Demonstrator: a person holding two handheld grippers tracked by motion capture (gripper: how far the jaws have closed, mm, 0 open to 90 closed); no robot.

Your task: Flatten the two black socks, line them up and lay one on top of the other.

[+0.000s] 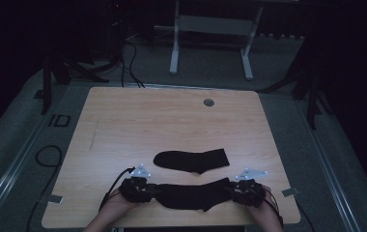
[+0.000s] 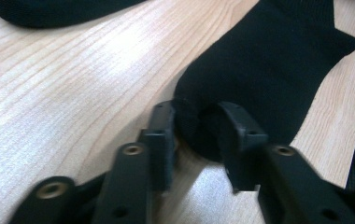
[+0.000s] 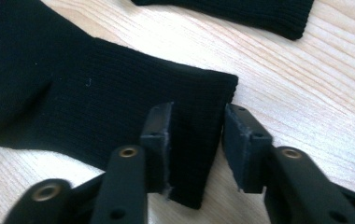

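Note:
A black sock [image 1: 191, 194] lies lengthwise near the wooden table's [image 1: 172, 121] front edge. My left gripper [image 1: 152, 191] is at its toe end and my right gripper [image 1: 232, 190] at its cuff end. In the left gripper view the toe [image 2: 259, 70] bulges up between the jaws of the left gripper [image 2: 196, 126], pinched by both pads. In the right gripper view the ribbed cuff [image 3: 119, 102] lies flat. The right gripper [image 3: 196, 126] straddles the cuff's corner, one jaw over the fabric and the other just off its edge. A second black sock [image 1: 191, 160] lies a little farther back.
A round grommet [image 1: 208, 102] sits near the table's far edge. Beyond the table stands a white frame [image 1: 210, 43] on the grey floor. Cables [image 1: 46, 157] lie on the floor at the left. The far half of the tabletop is bare wood.

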